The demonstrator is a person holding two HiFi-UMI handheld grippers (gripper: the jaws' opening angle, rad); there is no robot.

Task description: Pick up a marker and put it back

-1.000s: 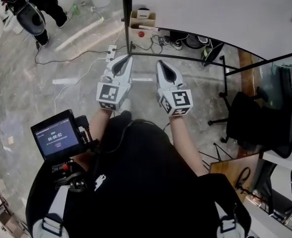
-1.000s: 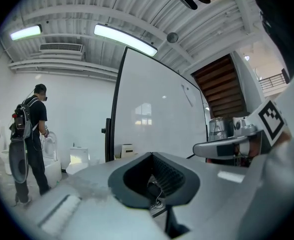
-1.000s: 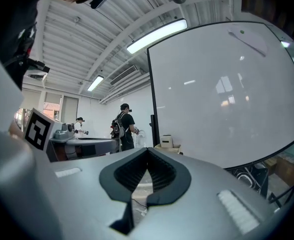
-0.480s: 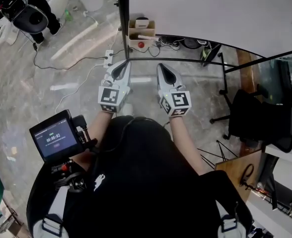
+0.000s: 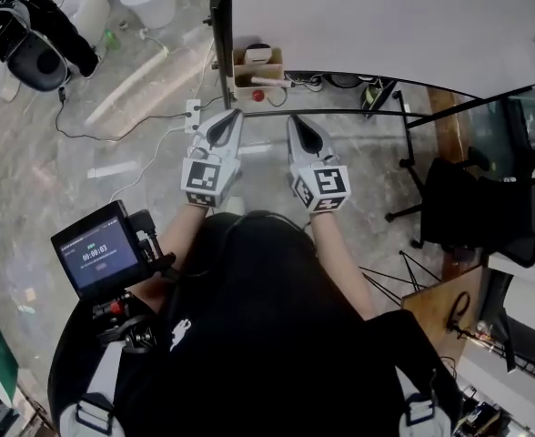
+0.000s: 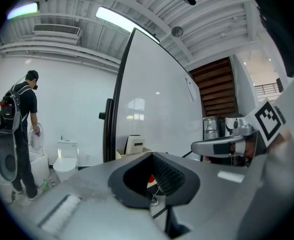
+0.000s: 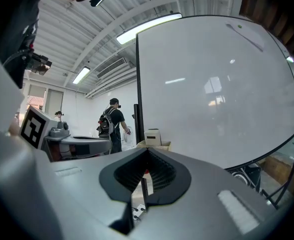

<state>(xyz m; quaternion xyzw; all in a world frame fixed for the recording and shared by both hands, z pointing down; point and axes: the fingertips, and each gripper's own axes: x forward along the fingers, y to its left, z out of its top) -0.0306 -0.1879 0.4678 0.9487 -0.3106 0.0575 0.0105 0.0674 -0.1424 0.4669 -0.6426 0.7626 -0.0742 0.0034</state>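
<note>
Plainly, the only legible writing is a timer, seemingly 00:00:03, on one small screen (image 5: 99, 258) at the person's side. Two grippers, the left gripper (image 5: 234, 116) and the right gripper (image 5: 294, 121), each have jaws pressed together on nothing. One pale marker (image 5: 272, 82) lies across one cardboard box (image 5: 240, 71) at the whiteboard's (image 5: 386, 16) foot, ahead of both grippers.

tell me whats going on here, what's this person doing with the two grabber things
A person stands facing a whiteboard with a handheld gripper in each hand. The left gripper and right gripper are held side by side, pointing toward the board. Both have their jaws together with nothing between them. A small cardboard box sits by the board's lower edge, just ahead of the grippers. Nothing has been picked up at this point.
</note>
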